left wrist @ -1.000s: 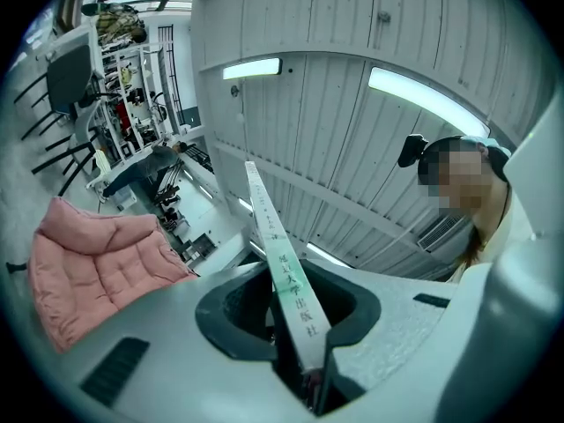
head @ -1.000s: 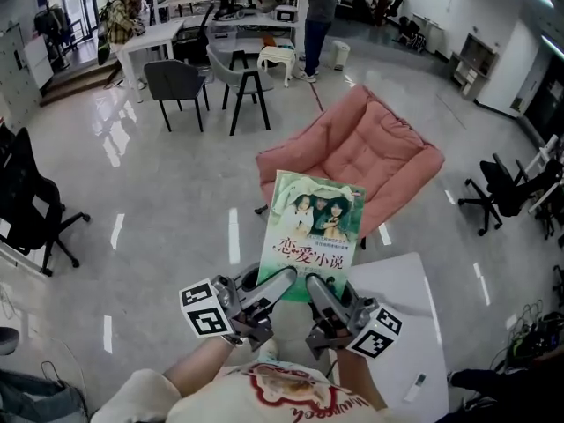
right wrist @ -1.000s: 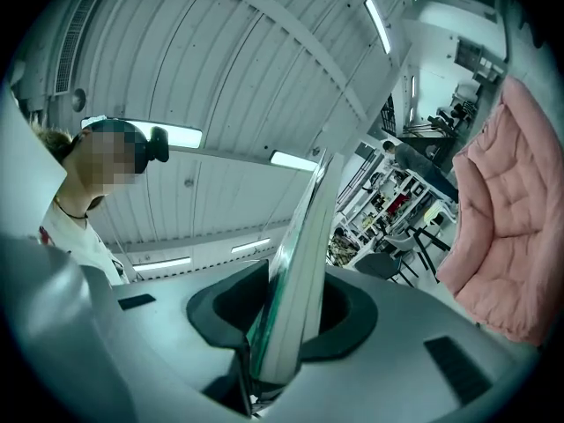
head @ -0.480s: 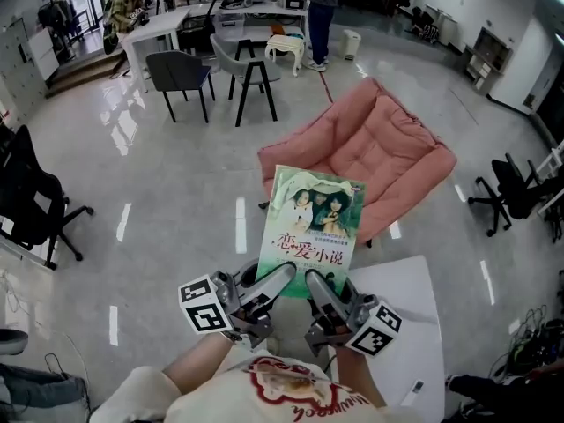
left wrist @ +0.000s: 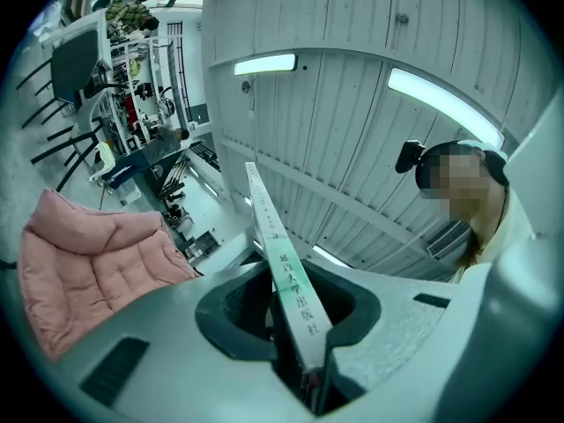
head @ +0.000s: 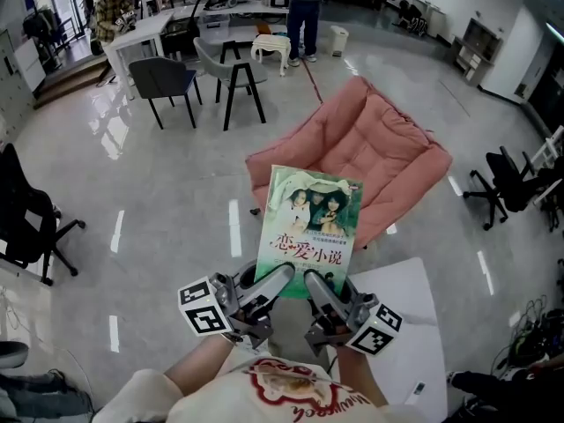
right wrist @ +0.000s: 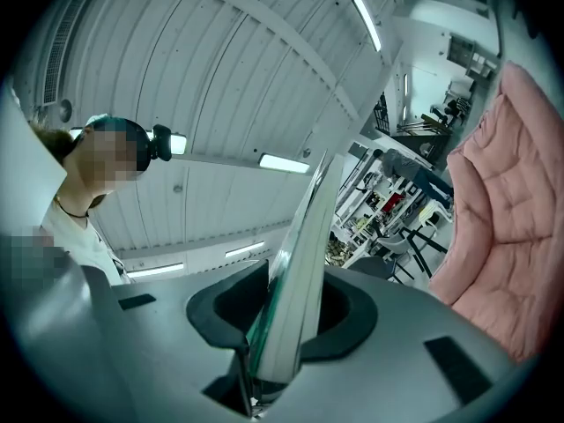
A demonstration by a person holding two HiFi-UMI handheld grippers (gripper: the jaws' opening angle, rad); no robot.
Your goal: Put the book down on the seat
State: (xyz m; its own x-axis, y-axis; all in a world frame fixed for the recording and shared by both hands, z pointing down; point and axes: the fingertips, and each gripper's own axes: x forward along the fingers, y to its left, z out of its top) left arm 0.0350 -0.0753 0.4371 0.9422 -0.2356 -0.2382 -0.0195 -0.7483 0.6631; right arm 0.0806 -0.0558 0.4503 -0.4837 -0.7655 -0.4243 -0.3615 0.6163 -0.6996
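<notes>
1. Book (head: pixel 308 227) hangs in the air over the floor (head: pixel 159 201), the widest thing here: grey, glossy, streaked with lamp reflections.
2. The desks (head: pixel 150 26) run along the far end, white. One person (head: pixel 304 3) stands by them and a second person (head: pixel 110 11) sits by them.
3. The seat (head: pixel 379 152) is a pink quilted cushion chair, tilted back, standing beyond the book. In the head view the book's top edge overlaps the seat's near rim, but the two do not touch.
4. The table (head: pixel 401 324) is white and lies at the lower right, just beside the right gripper (head: pixel 319 287).
5. One black office chair (head: pixel 26 214) stands at the far left and another (head: pixel 502 183) at the far right. Two grey chairs (head: pixel 163 79) stand near the desks.
6. The book has a green cover that faces the head camera, with a photo of two figures above and red characters below. It slants up and away from the person, its bottom edge nearest them.
7. The left gripper (head: pixel 269 285) has its jaws clamped on the book's lower left. In the left gripper view the printed spine is pinched between the pads and runs up and away.
8. The right gripper's jaws are clamped on the book's lower right. In the right gripper view the book's thin edge sits tight between them, with the seat at the right.
9. The marker cubes (head: pixel 204 307) sit at the outer sides of the grippers.
</notes>
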